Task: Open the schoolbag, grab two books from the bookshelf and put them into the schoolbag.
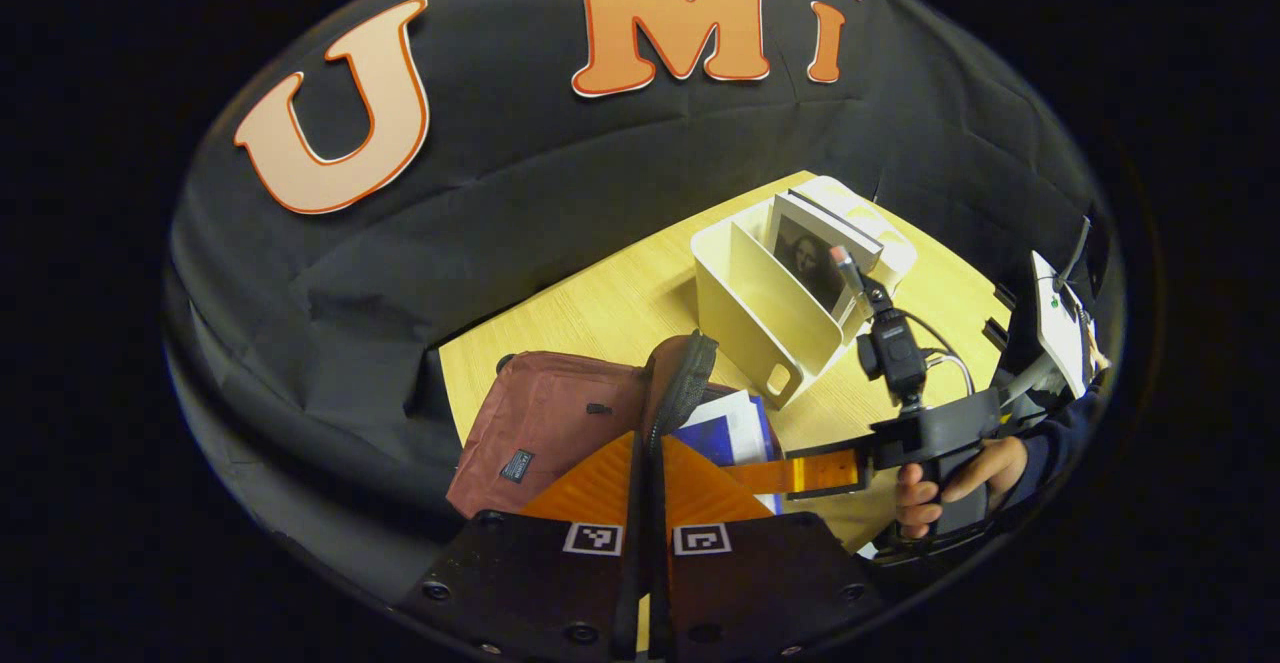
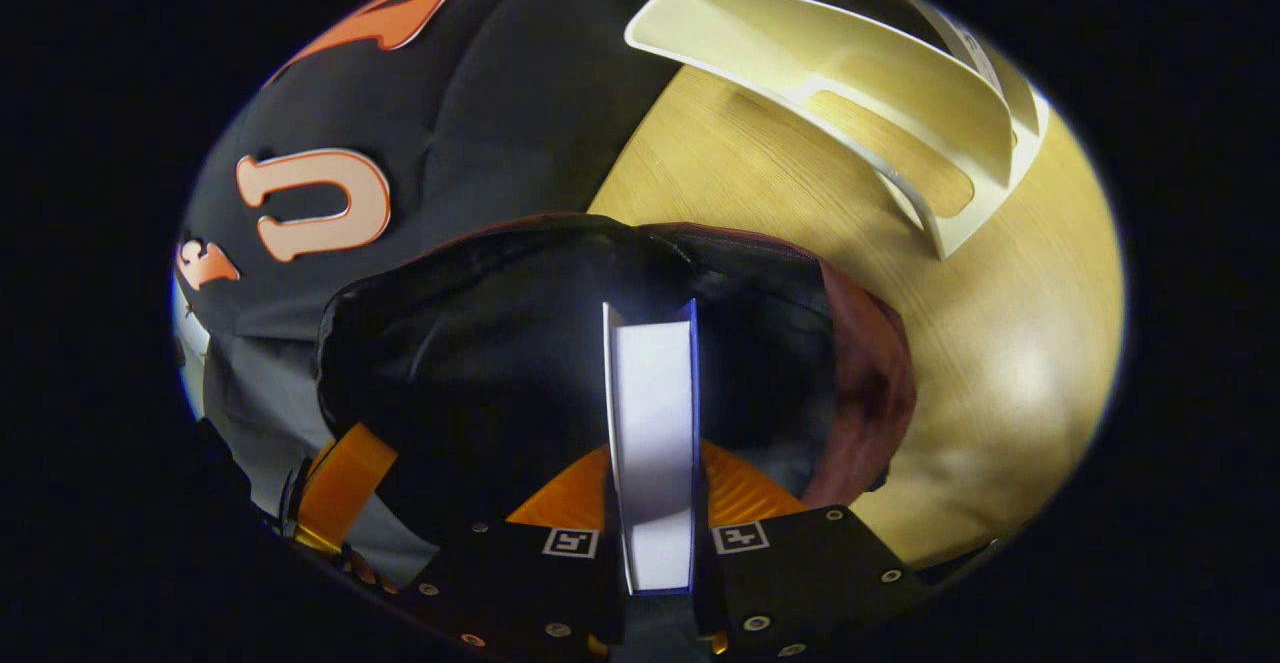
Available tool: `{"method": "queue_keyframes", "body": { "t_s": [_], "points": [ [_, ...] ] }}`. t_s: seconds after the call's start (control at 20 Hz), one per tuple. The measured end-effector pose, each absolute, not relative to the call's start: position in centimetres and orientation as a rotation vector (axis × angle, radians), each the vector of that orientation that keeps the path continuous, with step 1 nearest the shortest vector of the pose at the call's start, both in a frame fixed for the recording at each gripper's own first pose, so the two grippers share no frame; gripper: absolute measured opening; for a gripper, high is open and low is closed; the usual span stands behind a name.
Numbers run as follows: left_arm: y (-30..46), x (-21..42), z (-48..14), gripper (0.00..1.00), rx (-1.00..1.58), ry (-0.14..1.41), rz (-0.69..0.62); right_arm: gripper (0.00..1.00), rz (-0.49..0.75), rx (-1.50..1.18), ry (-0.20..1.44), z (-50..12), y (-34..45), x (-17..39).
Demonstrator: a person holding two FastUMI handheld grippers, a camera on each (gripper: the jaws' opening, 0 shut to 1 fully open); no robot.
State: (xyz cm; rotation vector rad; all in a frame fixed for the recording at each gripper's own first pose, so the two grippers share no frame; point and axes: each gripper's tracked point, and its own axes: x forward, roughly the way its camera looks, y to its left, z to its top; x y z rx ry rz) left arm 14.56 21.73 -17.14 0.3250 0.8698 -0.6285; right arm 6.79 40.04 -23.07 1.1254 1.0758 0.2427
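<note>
Looking along the left gripper [image 1: 648, 463] in the left gripper view, we see its two fingers drawn close together on the dark edge of the schoolbag's [image 1: 545, 423] opening flap, which rises between them — pinched, as far as we can judge, though the contact itself is hard to make out. That maroon schoolbag lies on the wooden table [image 1: 610, 308], against the black cloth wall. A blue and white book [image 1: 735, 428] sits at the mouth of the bag, just right of our fingers. Farther right, a hand [image 1: 950, 488] holds the right gripper [image 1: 800, 473], whose fingers reach in toward that book. Behind the bag stands the cream bookshelf [image 1: 765, 318] with upright dividers; another book [image 1: 815, 258] with a portrait on its cover leans in its rear compartment.

In the right gripper view, the right gripper [image 2: 655, 503] is clamped on the book [image 2: 652, 423] — we see it edge-on, white pages between blue covers, with a finger pressed on each cover. The far end of the book points into the dark open interior of the schoolbag [image 2: 860, 373], whose maroon rim curves around to the right. At the lower left, a finger of the left gripper [image 2: 335, 488] shows at the bag's edge. Beyond the bag, across bare table [image 2: 1010, 343], the bookshelf [image 2: 890, 93] stands well apart from the bag.
</note>
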Motion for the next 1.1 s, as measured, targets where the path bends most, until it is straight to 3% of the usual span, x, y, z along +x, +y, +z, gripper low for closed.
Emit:
{"method": "queue_keyframes", "body": {
  "t_s": [0.2,0.25,0.3,0.5,0.55,0.65,0.85,0.9,1.1],
  "points": [
    [21.2,13.6,-17.3,0.05,0.340,0.875,-0.655,0.27,0.211,1.140,1.038,-24.4,41.3,8.1],
    [21.0,13.4,-17.4,0.09,0.342,0.876,-0.664,0.27,0.196,1.150,1.023,-24.8,41.5,8.6],
    [20.7,13.1,-17.4,0.04,0.346,0.874,-0.672,0.27,0.188,1.161,1.019,-25.3,41.9,8.9],
    [20.8,13.2,-17.7,0.04,0.368,0.871,-0.672,0.28,0.194,1.183,1.029,-26.4,43.8,9.6],
    [21.2,13.5,-17.7,0.09,0.358,0.875,-0.659,0.29,0.207,1.184,1.069,-26.4,44.1,9.0],
    [22.1,14.1,-17.7,0.04,0.332,0.881,-0.632,0.38,0.198,1.173,1.103,-26.2,43.8,8.6],
    [23.0,14.9,-17.9,0.04,0.280,0.886,-0.600,0.68,0.197,1.055,1.160,-26.0,40.4,6.6],
    [22.8,15.1,-17.8,0.04,0.280,0.878,-0.599,0.95,0.202,1.024,1.163,-25.6,39.6,6.2],
    [22.0,14.6,-18.2,0.04,0.311,0.868,-0.617,0.97,0.248,0.944,1.116,-22.9,35.8,5.7]
  ]
}}
